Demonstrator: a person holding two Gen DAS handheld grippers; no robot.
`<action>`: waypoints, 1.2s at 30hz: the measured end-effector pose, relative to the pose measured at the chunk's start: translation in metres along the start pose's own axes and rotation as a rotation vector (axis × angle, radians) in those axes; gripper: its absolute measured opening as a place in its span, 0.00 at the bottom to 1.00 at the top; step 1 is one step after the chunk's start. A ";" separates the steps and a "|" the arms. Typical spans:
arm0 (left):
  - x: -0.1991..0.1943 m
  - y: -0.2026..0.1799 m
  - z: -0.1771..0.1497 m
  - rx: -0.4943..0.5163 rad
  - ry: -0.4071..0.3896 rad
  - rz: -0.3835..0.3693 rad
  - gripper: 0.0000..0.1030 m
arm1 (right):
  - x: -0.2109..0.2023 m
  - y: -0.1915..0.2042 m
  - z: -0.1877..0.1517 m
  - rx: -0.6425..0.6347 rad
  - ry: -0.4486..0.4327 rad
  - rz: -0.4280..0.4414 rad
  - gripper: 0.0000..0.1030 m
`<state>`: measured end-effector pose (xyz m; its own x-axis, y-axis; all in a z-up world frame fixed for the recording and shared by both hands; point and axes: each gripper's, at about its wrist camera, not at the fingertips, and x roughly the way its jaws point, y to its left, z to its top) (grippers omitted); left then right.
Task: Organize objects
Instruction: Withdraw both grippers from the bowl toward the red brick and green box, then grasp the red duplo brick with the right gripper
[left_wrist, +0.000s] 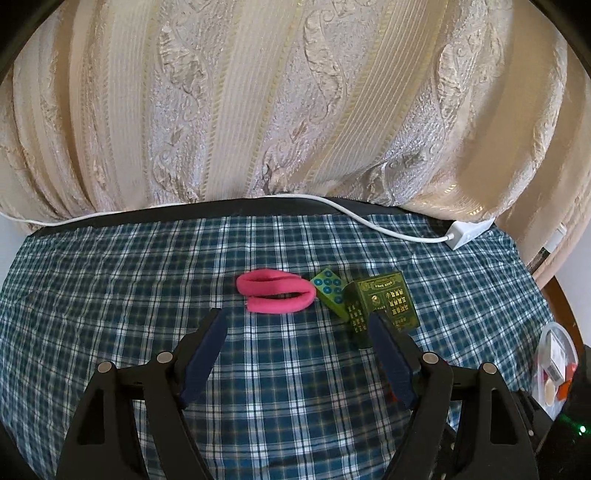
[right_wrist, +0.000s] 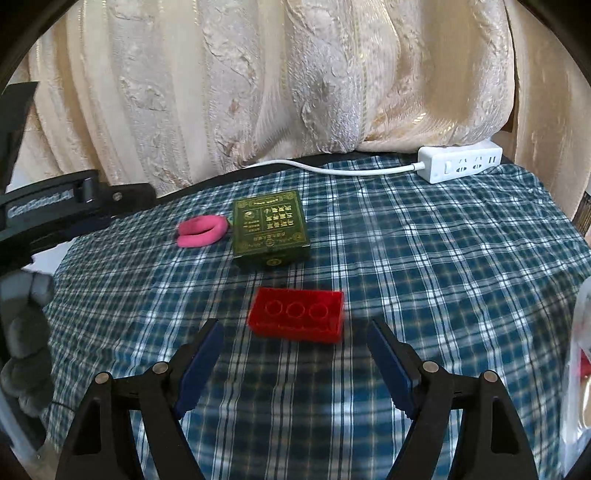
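Left gripper (left_wrist: 295, 317) jaws wide, nothing between the pads, hovering over the plaid cloth (left_wrist: 110, 295). Its right fingertip overlaps the near corner of the dark green box (left_wrist: 388, 302) in view; contact can't be told. Just ahead of the jaw gap, slightly left of centre: pink band (left_wrist: 275, 291), a folded loop lying flat. Right of it and touching or nearly so, a small light green tile (left_wrist: 328, 290) with blue dots, tilted, leaning by the green box. Far right of this gripper, at the cloth's edge: clear plastic container (left_wrist: 557, 365) with small items inside, partly cut off.

Right gripper (right_wrist: 295, 332) jaws also wide, empty. Red brick (right_wrist: 297, 314) lies flat just ahead of the gap, between the two fingertips' lines but beyond them, untouched. Farther ahead, a bit left: same green box (right_wrist: 271, 229), flat, gold print up. Pink band (right_wrist: 202, 232) just left of the box. At far left, the other gripper's black body and a gloved hand (right_wrist: 26, 332).

Farthest: white power strip (right_wrist: 460, 164) ahead-right at the cloth's back edge, its cable running left; cream curtain (right_wrist: 258, 92) behind everything.
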<state>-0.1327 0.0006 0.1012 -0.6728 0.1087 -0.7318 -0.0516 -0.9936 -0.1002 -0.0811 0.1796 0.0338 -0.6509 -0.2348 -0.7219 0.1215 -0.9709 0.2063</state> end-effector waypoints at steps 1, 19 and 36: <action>0.001 -0.001 0.000 0.001 0.003 0.000 0.77 | 0.003 0.000 0.001 0.002 0.004 -0.002 0.80; 0.008 0.030 0.005 -0.088 0.014 0.026 0.77 | 0.035 0.007 0.005 -0.025 0.055 -0.064 0.80; 0.020 0.021 0.000 -0.059 0.041 0.028 0.77 | 0.032 -0.004 0.000 -0.010 0.056 -0.079 0.69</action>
<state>-0.1473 -0.0185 0.0844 -0.6422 0.0836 -0.7619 0.0110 -0.9929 -0.1182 -0.1023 0.1757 0.0095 -0.6162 -0.1595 -0.7713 0.0787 -0.9869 0.1411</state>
